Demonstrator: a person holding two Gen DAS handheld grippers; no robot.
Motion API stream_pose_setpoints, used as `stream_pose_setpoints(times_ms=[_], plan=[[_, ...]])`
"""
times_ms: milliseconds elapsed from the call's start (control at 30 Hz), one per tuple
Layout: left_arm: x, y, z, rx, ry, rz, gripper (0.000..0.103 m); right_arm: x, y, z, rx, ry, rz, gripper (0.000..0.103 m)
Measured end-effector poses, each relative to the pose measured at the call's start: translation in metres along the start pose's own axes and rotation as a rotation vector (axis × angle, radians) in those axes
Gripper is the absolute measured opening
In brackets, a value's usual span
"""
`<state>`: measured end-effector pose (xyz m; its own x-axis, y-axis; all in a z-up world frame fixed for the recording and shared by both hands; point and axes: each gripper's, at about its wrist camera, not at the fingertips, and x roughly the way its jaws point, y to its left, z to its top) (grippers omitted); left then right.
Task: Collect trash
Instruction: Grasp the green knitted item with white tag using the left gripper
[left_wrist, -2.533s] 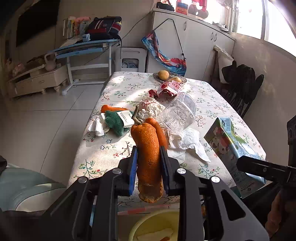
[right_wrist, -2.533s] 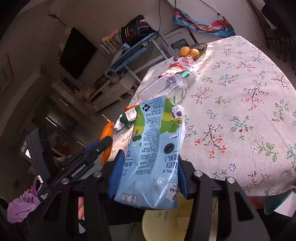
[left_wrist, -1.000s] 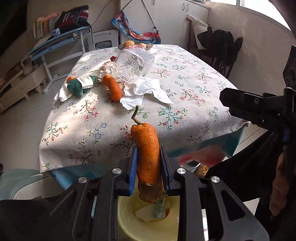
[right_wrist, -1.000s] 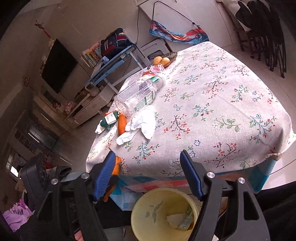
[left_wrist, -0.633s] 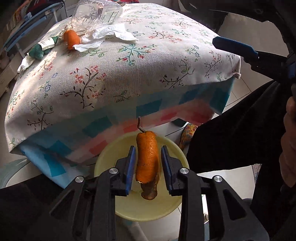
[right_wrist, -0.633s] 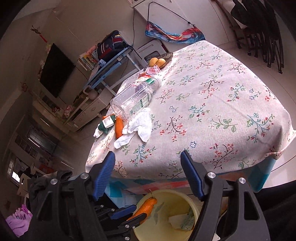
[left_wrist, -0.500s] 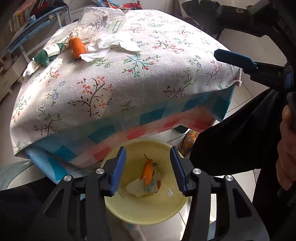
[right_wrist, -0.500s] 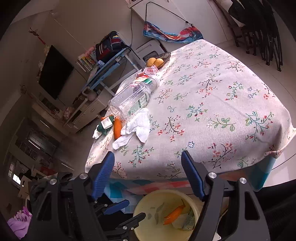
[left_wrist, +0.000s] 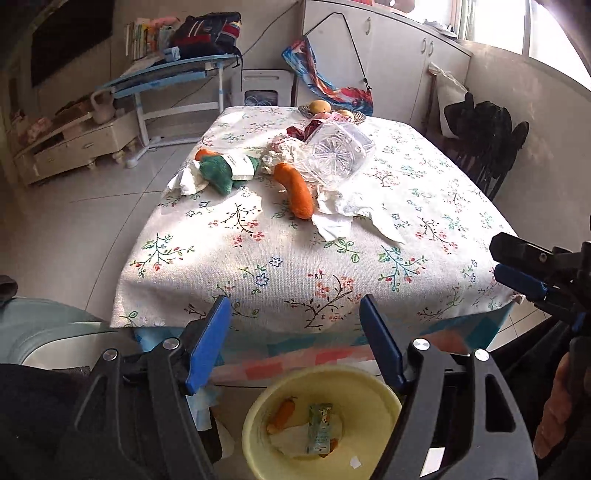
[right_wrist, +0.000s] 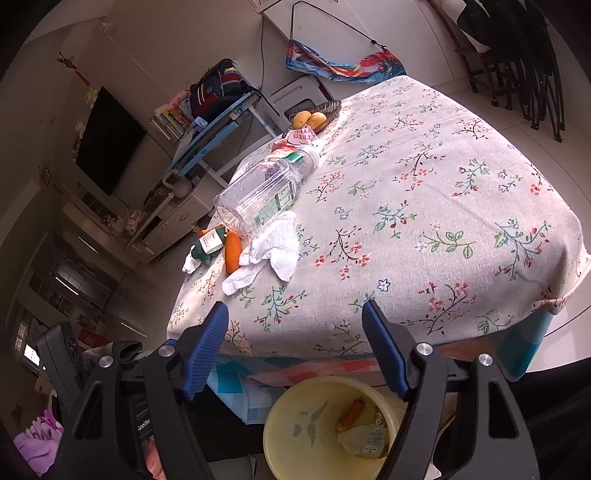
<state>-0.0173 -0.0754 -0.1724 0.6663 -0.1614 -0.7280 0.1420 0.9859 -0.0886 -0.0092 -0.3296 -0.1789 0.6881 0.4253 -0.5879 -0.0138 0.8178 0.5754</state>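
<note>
My left gripper (left_wrist: 295, 306) is open and empty, above the near table edge. My right gripper (right_wrist: 295, 310) is open and empty too, over the same edge; it also shows at the right of the left wrist view (left_wrist: 517, 269). A yellow bin (left_wrist: 384, 391) stands on the floor below; it holds a carrot (left_wrist: 286, 410), a milk carton (left_wrist: 319, 428) and paper. On the floral tablecloth (left_wrist: 280, 266) lie a carrot (left_wrist: 297, 190), crumpled white tissues (left_wrist: 343, 210), a clear plastic bottle (left_wrist: 338, 151), and a green wrapped item (left_wrist: 225, 171) with a tissue (left_wrist: 184, 181).
A basket of fruit (left_wrist: 325, 109) and a red wrapper (left_wrist: 304, 131) sit at the table's far end. Dark chairs (left_wrist: 484, 140) stand to the right. A blue desk (left_wrist: 173, 74) and a low cabinet (left_wrist: 70, 144) are at the far left.
My left gripper opened and dropped the carrot into the bin, then rose back level with the table. My right gripper let the milk carton go earlier and stays open.
</note>
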Motion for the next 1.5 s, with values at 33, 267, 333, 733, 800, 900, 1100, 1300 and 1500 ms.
stream_pose_setpoints(times_ms=[33, 267, 333, 733, 800, 900, 1100, 1300, 1500], plan=[[0.001, 0.005, 0.002, -0.023, -0.003, 0.008, 0.069, 0.000, 0.000, 0.000, -0.001, 0.001, 0.000, 0.072], [0.003, 0.024, 0.003, -0.109, -0.022, 0.033, 0.069, 0.002, 0.002, -0.001, -0.009, 0.013, -0.001, 0.072], [0.004, 0.024, 0.003, -0.112, -0.025, 0.033, 0.069, 0.002, 0.002, -0.002, -0.011, 0.015, -0.002, 0.072], [-0.002, 0.035, 0.008, -0.166, -0.057, 0.050, 0.069, 0.005, 0.007, -0.004, -0.040, 0.026, -0.013, 0.072], [-0.001, 0.040, 0.013, -0.183, -0.064, 0.049, 0.069, 0.004, 0.011, -0.005, -0.060, 0.016, -0.010, 0.072], [0.001, 0.052, 0.031, -0.201, -0.076, 0.065, 0.069, 0.006, 0.021, -0.007, -0.106, 0.019, -0.014, 0.072], [0.006, 0.078, 0.076, -0.179, -0.085, 0.115, 0.069, 0.024, 0.056, -0.005, -0.225, 0.038, 0.026, 0.072], [0.029, 0.091, 0.104, -0.114, -0.019, 0.106, 0.069, 0.050, 0.073, 0.007, -0.285, 0.043, -0.011, 0.072], [0.066, 0.113, 0.129, -0.141, 0.069, 0.125, 0.069, 0.082, 0.067, 0.033, -0.288, 0.070, -0.087, 0.071]])
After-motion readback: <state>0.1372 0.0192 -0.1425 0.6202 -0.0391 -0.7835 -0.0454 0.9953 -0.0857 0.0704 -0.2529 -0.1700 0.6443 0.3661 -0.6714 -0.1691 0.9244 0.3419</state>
